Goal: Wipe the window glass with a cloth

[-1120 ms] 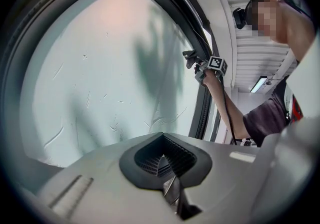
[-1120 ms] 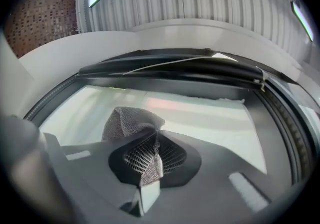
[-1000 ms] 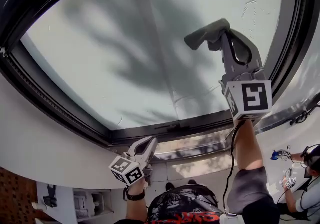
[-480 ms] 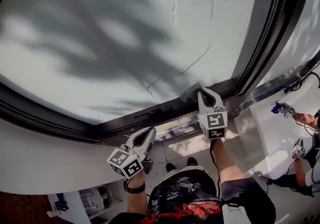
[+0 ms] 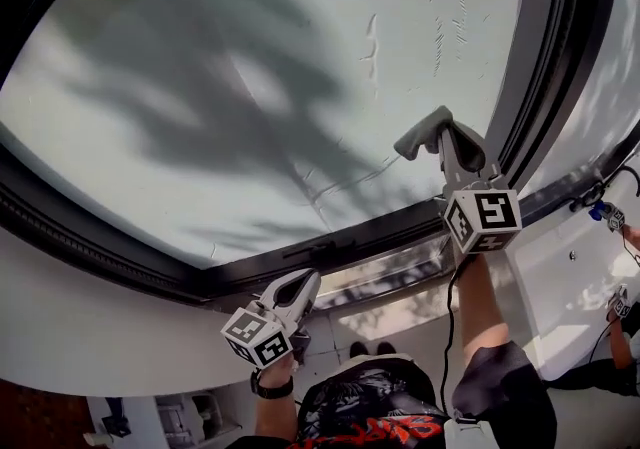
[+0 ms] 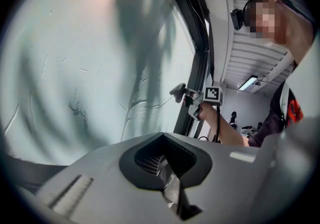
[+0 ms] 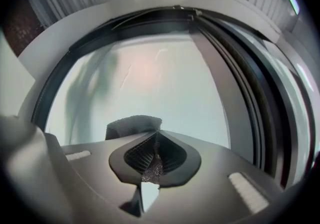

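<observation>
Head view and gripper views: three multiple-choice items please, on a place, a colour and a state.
1. Where is the cloth?
A) on the floor
B) held at the window glass by the right gripper
C) on the sill

2. What colour is the cloth?
A) red
B) yellow
C) grey

3. How are the left gripper's tongs?
A) together, empty
B) wide apart
C) closed on a bottle

1 B: the head view shows it at the glass.
2 C: it looks grey.
3 A: the left gripper view shows them meeting, nothing between.

The window glass point(image 5: 250, 87) is shown pale grey-white, blotched with dark shadow; against it a grey cloth point(image 5: 422, 132) is seen, around it a black frame point(image 5: 585, 37).
</observation>
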Action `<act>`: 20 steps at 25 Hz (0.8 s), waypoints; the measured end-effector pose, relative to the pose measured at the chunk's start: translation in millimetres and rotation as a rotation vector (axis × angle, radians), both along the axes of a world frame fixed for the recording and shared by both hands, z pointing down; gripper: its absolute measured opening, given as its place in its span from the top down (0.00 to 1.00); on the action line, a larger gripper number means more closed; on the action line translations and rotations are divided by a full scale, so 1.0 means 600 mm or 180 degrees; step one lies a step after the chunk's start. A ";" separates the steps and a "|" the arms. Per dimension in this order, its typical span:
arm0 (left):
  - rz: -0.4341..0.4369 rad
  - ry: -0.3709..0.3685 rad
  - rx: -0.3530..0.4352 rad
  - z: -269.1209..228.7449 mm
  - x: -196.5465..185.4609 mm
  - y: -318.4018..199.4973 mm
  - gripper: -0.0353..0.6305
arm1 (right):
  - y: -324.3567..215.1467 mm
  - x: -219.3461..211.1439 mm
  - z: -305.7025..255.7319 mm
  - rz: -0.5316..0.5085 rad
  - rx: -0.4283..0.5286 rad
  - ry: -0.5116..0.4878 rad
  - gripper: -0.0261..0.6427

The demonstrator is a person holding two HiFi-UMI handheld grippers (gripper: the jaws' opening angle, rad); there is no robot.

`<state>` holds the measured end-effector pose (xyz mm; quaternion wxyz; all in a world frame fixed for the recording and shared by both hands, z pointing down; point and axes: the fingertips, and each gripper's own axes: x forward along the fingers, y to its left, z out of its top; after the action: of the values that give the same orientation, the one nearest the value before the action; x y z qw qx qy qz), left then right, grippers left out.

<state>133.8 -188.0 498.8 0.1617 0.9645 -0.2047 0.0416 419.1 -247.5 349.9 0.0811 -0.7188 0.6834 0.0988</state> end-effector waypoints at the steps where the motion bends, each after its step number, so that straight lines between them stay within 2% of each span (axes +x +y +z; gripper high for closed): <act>1: -0.0024 0.0040 0.0038 -0.010 -0.007 -0.002 0.94 | 0.008 0.005 -0.070 0.0015 0.0173 0.0101 0.94; 4: -0.0152 0.0136 0.0141 -0.039 -0.046 -0.006 0.94 | 0.041 0.002 -0.268 0.0037 0.0611 0.0432 0.94; 6: -0.0205 0.0186 0.0178 -0.049 -0.064 -0.010 0.94 | 0.063 0.003 -0.383 0.0172 0.0812 0.0726 0.94; 8: -0.0241 0.0222 0.0176 -0.052 -0.072 -0.015 0.94 | 0.072 0.016 -0.472 0.0339 0.0907 0.0955 0.94; 11: -0.0256 0.0241 0.0146 -0.053 -0.069 -0.018 0.94 | 0.066 0.047 -0.540 0.0523 0.0909 0.1004 0.94; 15: -0.0211 0.0214 0.0107 -0.056 -0.058 -0.015 0.94 | 0.051 0.095 -0.505 0.0727 0.0834 0.0922 0.94; 17: -0.0168 0.0198 0.0074 -0.053 -0.056 -0.013 0.94 | 0.049 0.104 -0.436 0.0863 0.0813 0.0911 0.94; 20: -0.0113 0.0152 0.0046 -0.055 -0.047 -0.005 0.94 | 0.041 0.106 -0.287 0.0954 0.0578 0.0839 0.94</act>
<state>105.9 -191.0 465.8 0.1604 0.9625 -0.2182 0.0142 482.8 -222.9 177.6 0.0399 -0.7829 0.5619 0.2641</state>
